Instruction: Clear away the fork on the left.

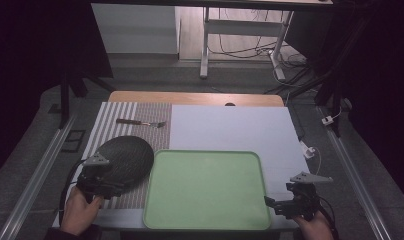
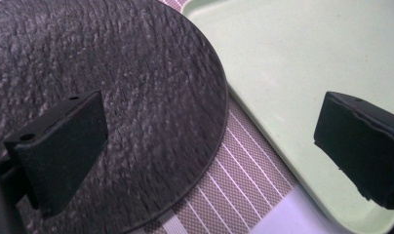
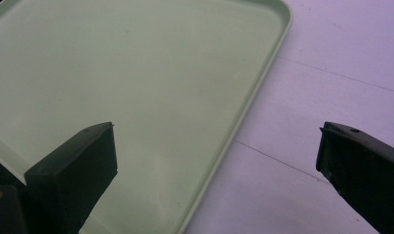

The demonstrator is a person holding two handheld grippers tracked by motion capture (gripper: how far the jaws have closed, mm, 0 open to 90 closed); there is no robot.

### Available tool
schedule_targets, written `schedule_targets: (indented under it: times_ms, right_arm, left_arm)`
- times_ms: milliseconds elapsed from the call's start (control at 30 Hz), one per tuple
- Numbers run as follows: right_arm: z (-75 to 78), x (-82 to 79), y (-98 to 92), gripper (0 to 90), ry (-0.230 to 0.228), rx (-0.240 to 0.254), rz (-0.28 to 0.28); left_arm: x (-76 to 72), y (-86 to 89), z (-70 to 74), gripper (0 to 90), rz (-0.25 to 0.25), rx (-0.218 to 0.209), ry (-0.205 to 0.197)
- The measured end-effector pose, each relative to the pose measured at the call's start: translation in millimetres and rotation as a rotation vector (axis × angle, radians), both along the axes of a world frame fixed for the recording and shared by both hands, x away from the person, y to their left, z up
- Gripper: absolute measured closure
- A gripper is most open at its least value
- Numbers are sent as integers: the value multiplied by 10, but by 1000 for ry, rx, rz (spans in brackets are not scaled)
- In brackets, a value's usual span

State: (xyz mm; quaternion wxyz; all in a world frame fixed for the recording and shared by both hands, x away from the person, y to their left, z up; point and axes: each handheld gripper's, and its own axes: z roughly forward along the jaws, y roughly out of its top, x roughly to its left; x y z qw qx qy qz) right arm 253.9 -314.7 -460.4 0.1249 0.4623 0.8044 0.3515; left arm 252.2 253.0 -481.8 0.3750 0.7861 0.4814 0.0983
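One green tray (image 1: 206,190) lies flat at the near middle of the table, its right part on a single white sheet (image 1: 235,127) and its left edge beside one striped placemat (image 1: 115,117). The tray holds nothing. On the placemat rests one dark round woven mat (image 1: 125,159), its right rim just beside the tray's left edge; the left gripper view shows that rim (image 2: 151,87) lying over the stripes, with the tray's corner (image 2: 302,58) close by. Farther back on the placemat lies one small utensil with a dark handle (image 1: 140,122), well apart from the tray.

Two grippers are in a person's hands, one at each near corner. The left gripper (image 1: 107,182) hangs over the near edge of the round mat, its jaws spread wide with nothing between them. The right gripper (image 1: 277,205) sits at the tray's near right corner, jaws likewise wide apart and empty; its own view shows one jaw over the tray (image 3: 136,73) and the other over the white sheet (image 3: 341,53).
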Motion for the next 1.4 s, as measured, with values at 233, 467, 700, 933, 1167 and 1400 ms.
schedule_targets:
  times_ms: [233, 467, 700, 933, 1167, 1400]
  right_arm:
    - [-3, 4, 1, 15, -1, 1, 0]
    - [-2, 4, 1, 15, 3, 3, -2]
    - [-3, 7, 1, 15, 0, 1, -1]
    - [-2, 5, 2, 15, 3, 2, -3]
    - [-4, 9, 4, 15, 3, 0, -2]
    - [-7, 14, 6, 15, 5, -1, -1]
  left_arm:
    - [146, -3, -1, 0, 1, 30, 6]
    - [311, 3, -14, 0, 7, 51, 12]
    - [481, -2, -19, 0, 6, 39, 29]
    - [658, 10, -11, 0, 24, 36, 26]
    - [781, 42, -18, 9, 38, 46, 29]
    - [945, 69, -25, 18, 39, 63, 26]
